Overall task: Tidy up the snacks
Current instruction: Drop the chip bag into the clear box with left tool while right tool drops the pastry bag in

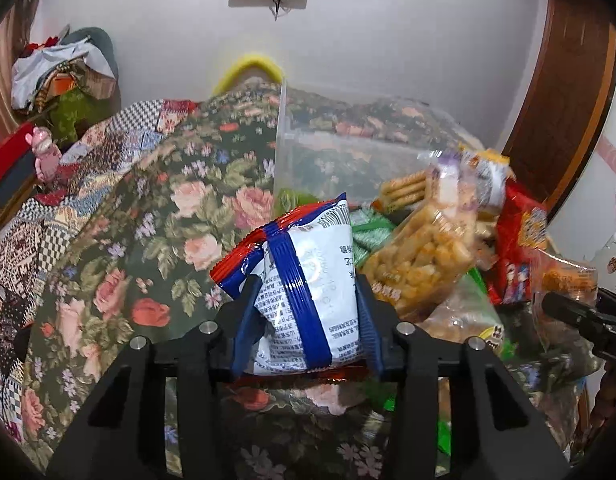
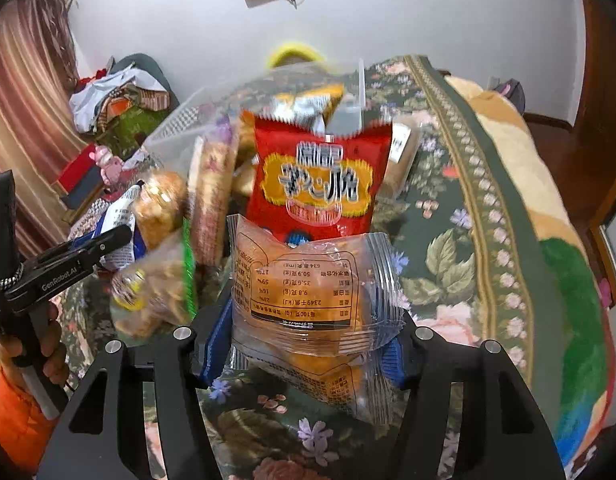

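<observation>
My left gripper (image 1: 306, 300) is shut on a white snack packet with blue and red bands (image 1: 300, 280), held above the floral bedspread. My right gripper (image 2: 308, 320) is shut on a clear packet with an orange snack (image 2: 308, 296) inside. A pile of snacks lies beyond: a red packet with yellow label (image 2: 320, 180), a clear bag of golden puffs (image 1: 424, 252), a long biscuit sleeve (image 2: 212, 196). A clear plastic box (image 1: 332, 152) stands behind the pile. The left gripper also shows in the right wrist view (image 2: 108, 240), at the left of the pile.
The floral bedspread (image 1: 148, 220) covers the surface. A heap of clothes (image 1: 64, 76) and a pink toy (image 1: 46, 152) lie at far left. A wooden frame (image 1: 568, 100) rises at right. A fleece blanket (image 2: 548, 220) lies along the bed's right side.
</observation>
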The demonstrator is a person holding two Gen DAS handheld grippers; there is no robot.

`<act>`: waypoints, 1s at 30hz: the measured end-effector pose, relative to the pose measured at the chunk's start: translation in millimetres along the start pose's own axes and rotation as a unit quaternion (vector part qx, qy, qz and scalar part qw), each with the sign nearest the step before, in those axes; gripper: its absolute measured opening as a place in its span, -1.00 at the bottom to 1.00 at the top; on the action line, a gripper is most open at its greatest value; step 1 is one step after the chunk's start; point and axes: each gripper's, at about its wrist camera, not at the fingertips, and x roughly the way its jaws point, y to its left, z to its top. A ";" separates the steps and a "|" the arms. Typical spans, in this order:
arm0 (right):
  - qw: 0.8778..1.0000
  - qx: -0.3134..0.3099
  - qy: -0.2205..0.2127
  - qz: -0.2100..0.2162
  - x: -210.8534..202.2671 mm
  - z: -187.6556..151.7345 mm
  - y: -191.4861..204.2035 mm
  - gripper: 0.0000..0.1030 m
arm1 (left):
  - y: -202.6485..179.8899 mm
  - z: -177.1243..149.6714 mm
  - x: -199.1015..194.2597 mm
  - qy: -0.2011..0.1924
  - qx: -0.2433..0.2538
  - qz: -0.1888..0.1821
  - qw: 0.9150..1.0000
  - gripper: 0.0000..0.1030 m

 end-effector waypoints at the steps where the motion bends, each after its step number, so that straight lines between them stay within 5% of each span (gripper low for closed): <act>1: 1.000 -0.001 -0.006 0.000 -3.7 0.9 -1.0 0.12 | -0.7 2.5 -5.5 -0.007 0.002 0.000 1.000 -0.13; 12: 0.997 -0.016 -0.082 0.000 -28.7 41.0 10.0 0.12 | -12.5 47.8 -47.6 -0.082 0.020 -0.016 0.996 -0.13; 21: 0.988 -0.046 -0.150 -0.009 -34.2 86.2 28.0 0.12 | -22.3 95.5 -45.4 -0.116 0.030 -0.024 0.992 -0.13; 30: 0.987 -0.055 -0.151 -0.015 -8.0 117.3 31.4 0.13 | -29.0 136.2 -19.8 -0.122 0.037 -0.038 0.991 -0.13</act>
